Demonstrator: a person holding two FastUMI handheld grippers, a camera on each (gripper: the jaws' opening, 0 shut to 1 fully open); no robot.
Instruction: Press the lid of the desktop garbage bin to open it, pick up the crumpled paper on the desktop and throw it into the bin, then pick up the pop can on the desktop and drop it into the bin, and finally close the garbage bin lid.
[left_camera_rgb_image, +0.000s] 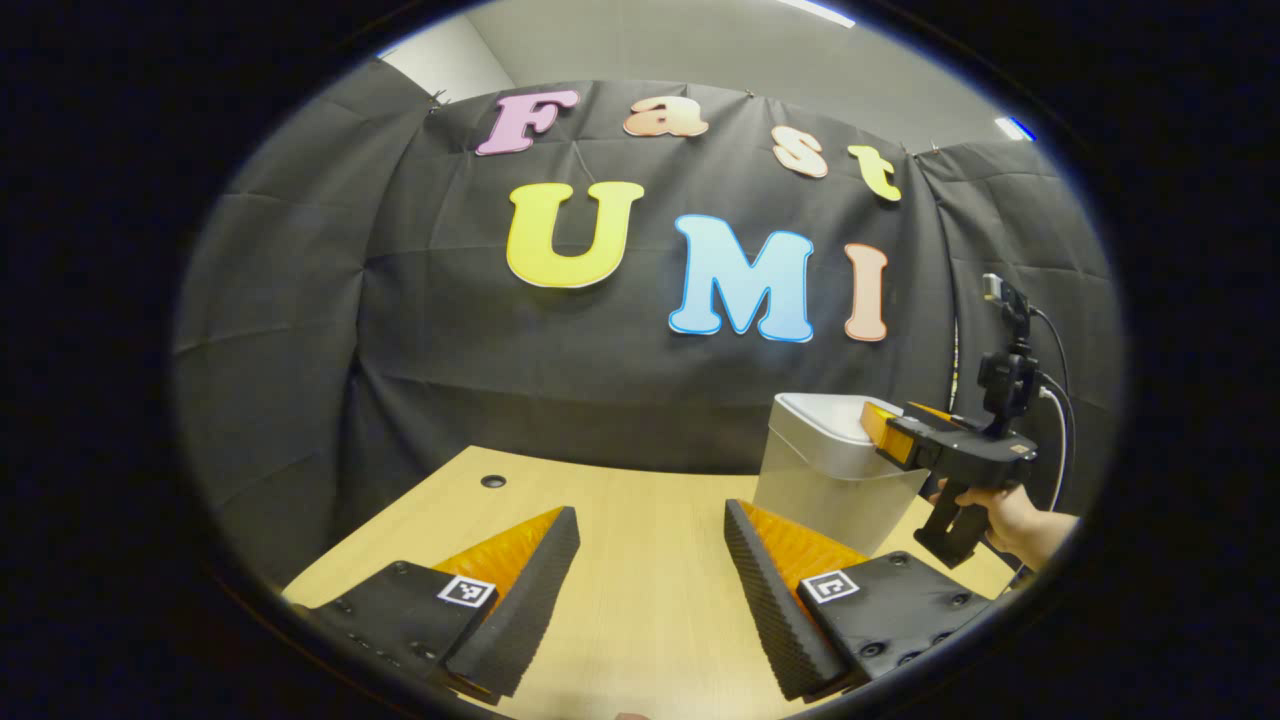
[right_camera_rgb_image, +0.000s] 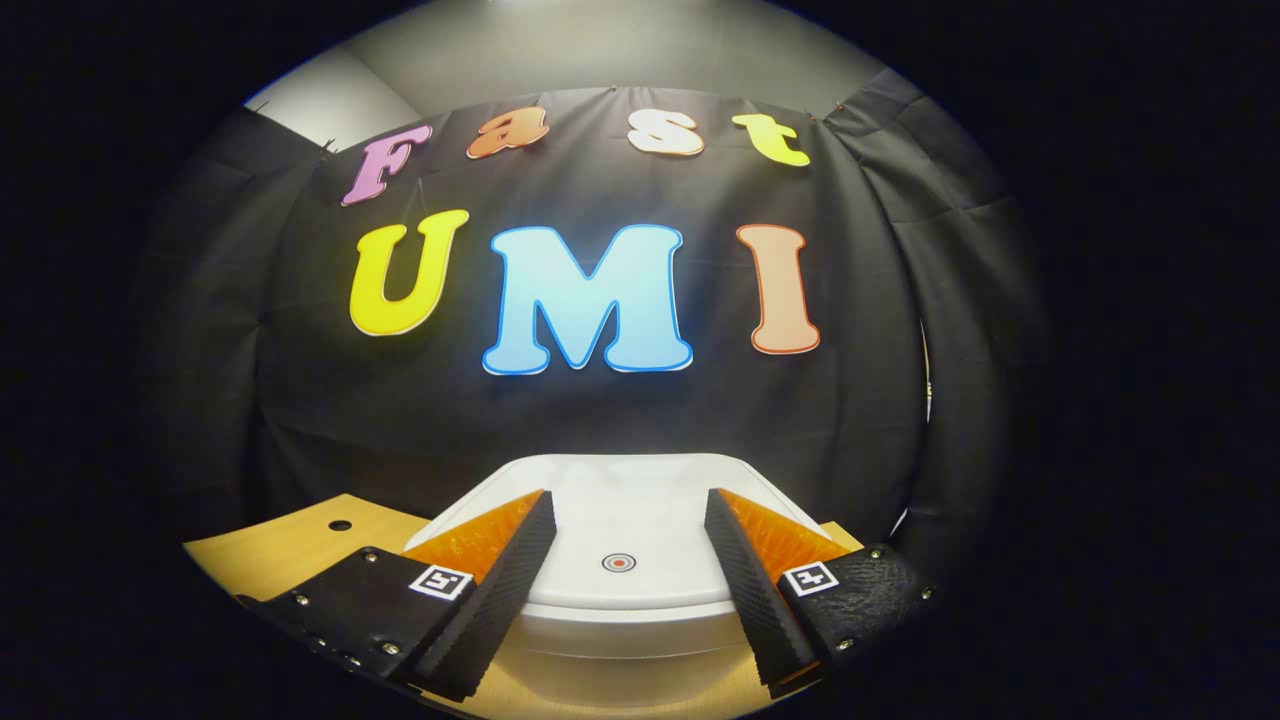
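I am holding the open right gripper (right_camera_rgb_image: 628, 560) just above the bin's closed lid (right_camera_rgb_image: 620, 530), the left gripper (left_camera_rgb_image: 652, 560) is waiting open, so everything is remaining.

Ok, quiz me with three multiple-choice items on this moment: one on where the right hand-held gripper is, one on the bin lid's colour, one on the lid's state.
1. Where is the right hand-held gripper?
A. Over the bin
B. Flat on the table
C. Beside the table's hole

2. What colour is the lid?
A. Red
B. White
C. Green

3. What state is the lid in?
A. Flipped up
B. Taken off
C. Down on the bin

Answers:
1. A: the right gripper view looks down on the lid between its own fingers, and the left gripper view shows that gripper at the bin's top.
2. B: the lid reads white, with a small round mark near its front.
3. C: the lid lies flat across the bin's top in both views.

The left hand-held gripper hangs open above bare table.
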